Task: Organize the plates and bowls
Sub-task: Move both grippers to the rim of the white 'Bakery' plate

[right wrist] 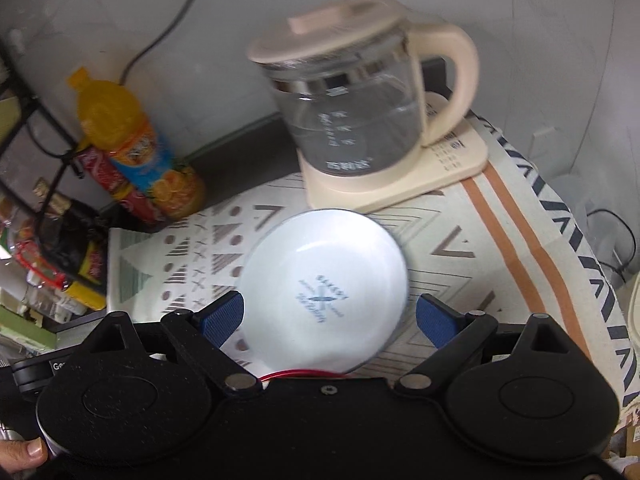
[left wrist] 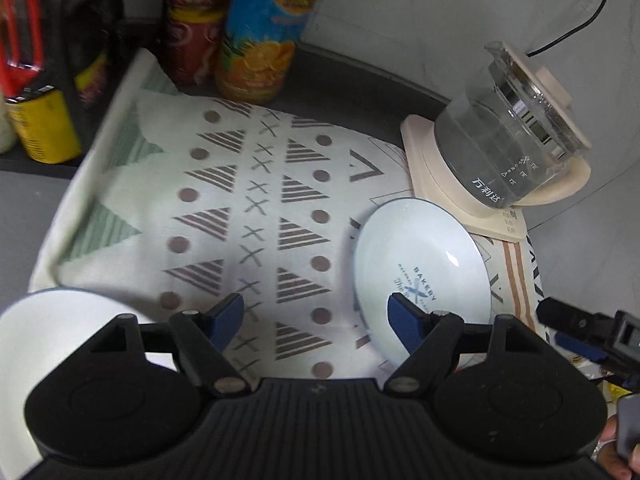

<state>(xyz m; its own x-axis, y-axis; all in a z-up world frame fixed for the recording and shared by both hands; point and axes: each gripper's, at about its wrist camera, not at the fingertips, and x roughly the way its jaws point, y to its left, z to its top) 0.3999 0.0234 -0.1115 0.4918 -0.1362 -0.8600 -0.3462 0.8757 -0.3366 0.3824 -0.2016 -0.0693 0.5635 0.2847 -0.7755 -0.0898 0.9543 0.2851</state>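
Plates concern us: across the patterned white cloth (left wrist: pixel 240 200) on the desk, bare fabric stretches leftward. Our glass kettle with cream lid (right wrist: pixel 352 92) stands on its base at the cloth's far edge. Just before it lies the round white plate with blue print (right wrist: pixel 324 292), holding nothing. Both our left gripper (left wrist: pixel 316 316) and right gripper (right wrist: pixel 330 318) have fingers spread, gripping nothing.

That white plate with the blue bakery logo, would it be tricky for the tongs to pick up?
The white plate looks glazed and glossy, so probably slippery. It seems rigid ceramic, likely breakable if dropped. Lying low on the patterned cloth, its thin rim may be hard to get under.
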